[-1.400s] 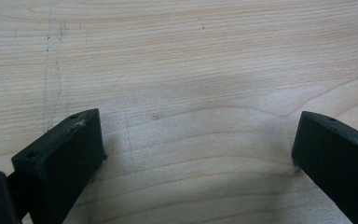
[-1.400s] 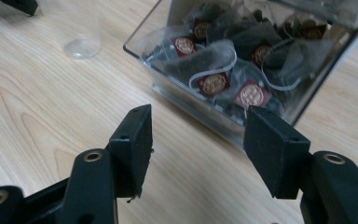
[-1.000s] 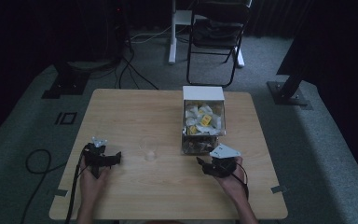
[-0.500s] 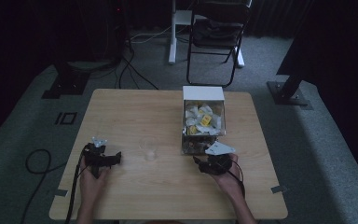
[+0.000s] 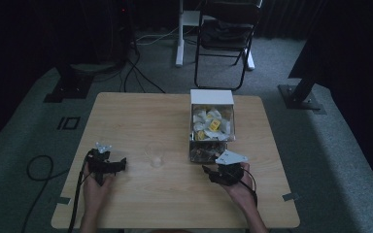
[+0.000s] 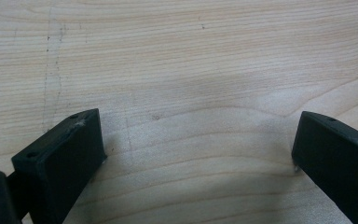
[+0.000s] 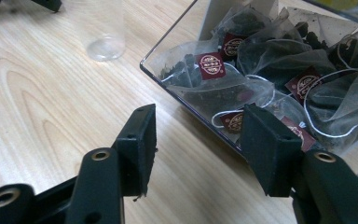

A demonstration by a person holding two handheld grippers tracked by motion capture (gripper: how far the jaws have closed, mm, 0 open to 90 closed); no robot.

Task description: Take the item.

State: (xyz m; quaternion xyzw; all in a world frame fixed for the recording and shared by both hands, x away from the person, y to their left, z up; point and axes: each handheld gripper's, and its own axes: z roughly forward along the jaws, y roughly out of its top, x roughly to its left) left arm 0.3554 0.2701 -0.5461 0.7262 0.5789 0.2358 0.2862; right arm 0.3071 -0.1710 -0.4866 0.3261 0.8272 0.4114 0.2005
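A clear plastic box (image 5: 211, 127) stands on the wooden table (image 5: 141, 114), right of centre. Its near compartment holds dark mesh tea bags (image 7: 270, 60) with red tags; the far part holds yellow and white packets (image 5: 210, 121). A small clear glass (image 5: 154, 154) stands upright left of the box, also the glass (image 7: 103, 28) in the right gripper view. My right gripper (image 5: 213, 174) is open just in front of the box's near corner (image 7: 144, 65), nothing between its jaws. My left gripper (image 5: 118, 165) rests low over bare wood at the left, open wide and empty.
A folding chair (image 5: 226, 34) and a white stand (image 5: 179, 34) sit on the carpet behind the table. Dark stand bases (image 5: 298, 97) lie at both sides, and cables (image 5: 39, 167) trail on the floor at the left. Tape marks (image 5: 289, 196) sit near the table's front corners.
My right gripper has edged left and slightly forward toward the box's near corner. The left gripper has stayed in place.
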